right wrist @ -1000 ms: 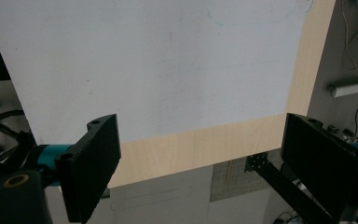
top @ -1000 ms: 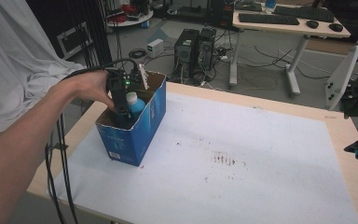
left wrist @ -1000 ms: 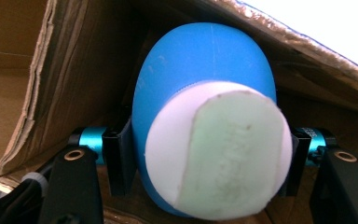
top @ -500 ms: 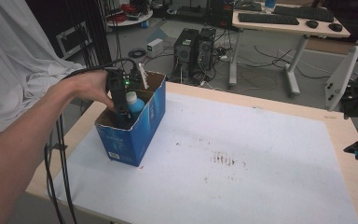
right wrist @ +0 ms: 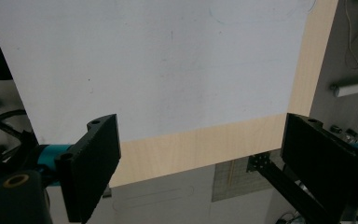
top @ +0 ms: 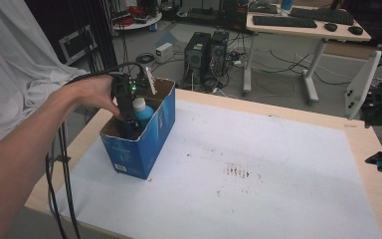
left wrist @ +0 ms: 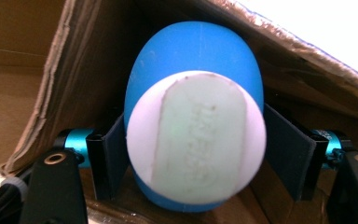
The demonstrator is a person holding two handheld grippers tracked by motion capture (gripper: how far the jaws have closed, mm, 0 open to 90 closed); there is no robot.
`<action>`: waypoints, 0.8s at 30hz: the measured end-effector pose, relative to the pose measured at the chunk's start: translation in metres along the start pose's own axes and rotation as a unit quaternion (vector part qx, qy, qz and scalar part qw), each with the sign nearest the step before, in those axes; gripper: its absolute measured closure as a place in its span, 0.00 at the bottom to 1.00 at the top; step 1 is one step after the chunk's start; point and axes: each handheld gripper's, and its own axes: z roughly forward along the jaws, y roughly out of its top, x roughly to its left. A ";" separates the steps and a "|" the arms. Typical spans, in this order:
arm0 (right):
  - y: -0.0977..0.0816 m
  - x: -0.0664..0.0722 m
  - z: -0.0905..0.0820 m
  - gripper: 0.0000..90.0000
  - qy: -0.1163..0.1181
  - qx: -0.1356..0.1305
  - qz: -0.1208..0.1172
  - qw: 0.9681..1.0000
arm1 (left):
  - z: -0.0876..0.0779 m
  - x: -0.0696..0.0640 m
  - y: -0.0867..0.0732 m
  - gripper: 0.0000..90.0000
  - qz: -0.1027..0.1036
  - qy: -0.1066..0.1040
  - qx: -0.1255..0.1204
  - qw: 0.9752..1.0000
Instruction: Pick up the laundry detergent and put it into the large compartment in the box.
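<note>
Little is seen to have moved over the last second: the left tool is held at the same spot inside the blue cardboard box, and the blue bottle is kept at the same height as in the earlier high views, its white cap just above the box rim. In the left gripper view the two black jaws are seen pressed against the bottle's sides, one on each flank, so the left tool is judged to be clamped on the bottle rather than merely placed around it. The bottle is shown upright in the near part of the box, close to a brown inner wall. The hand is held over the box's left edge, with the cable trailed off the bench behind it. Since no lift is registered between frames, the moment is judged to be either the settling of a grasp before the bottle is drawn out or the last instant of its being set down; which of the two cannot be told. The right tool is held with its jaws wide apart and nothing between them, over the bench's far right edge, where pale wood meets the white sheet.
</note>
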 end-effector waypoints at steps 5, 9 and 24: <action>0.001 0.001 -0.001 0.13 -0.001 -0.002 0.001 1.000 | -0.005 0.001 0.000 0.30 -0.004 0.006 0.001 1.000; 0.001 0.001 0.000 0.13 0.000 -0.002 0.004 1.000 | -0.008 0.002 -0.001 0.28 -0.009 0.009 0.001 1.000; -0.001 0.001 -0.002 0.13 -0.002 -0.006 0.006 1.000 | -0.041 -0.005 0.008 0.24 0.003 0.040 -0.005 0.999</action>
